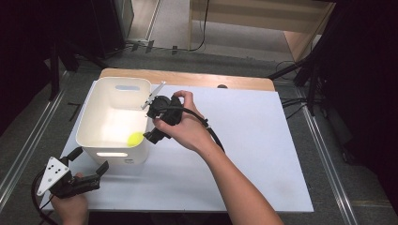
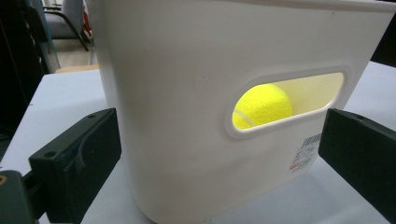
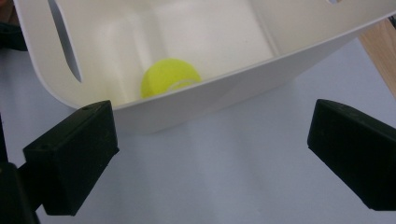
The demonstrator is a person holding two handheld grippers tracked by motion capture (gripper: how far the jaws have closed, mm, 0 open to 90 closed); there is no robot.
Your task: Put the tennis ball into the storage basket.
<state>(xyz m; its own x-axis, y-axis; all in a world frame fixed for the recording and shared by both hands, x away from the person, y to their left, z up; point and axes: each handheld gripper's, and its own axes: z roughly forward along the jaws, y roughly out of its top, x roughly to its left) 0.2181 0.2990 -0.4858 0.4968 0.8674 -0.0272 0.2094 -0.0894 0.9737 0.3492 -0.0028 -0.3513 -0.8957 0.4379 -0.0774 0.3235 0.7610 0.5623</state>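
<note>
I have the right gripper [image 1: 151,136] beside the right wall of the white bin [image 1: 89,123], its jaws spread wide with nothing between them. The yellow ball [image 1: 135,138] lies on the bin's floor, in the near right corner (I can also see it through the handle slot in the left gripper view). My left gripper [image 1: 89,159] sits at the bin's near left corner, jaws wide open and holding nothing. The bin stands on the white table [image 1: 263,154].

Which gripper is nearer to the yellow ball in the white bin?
Right. The right gripper hangs open beside the bin's rim, close to the yellow ball; the left gripper waits open outside the front wall.
</note>
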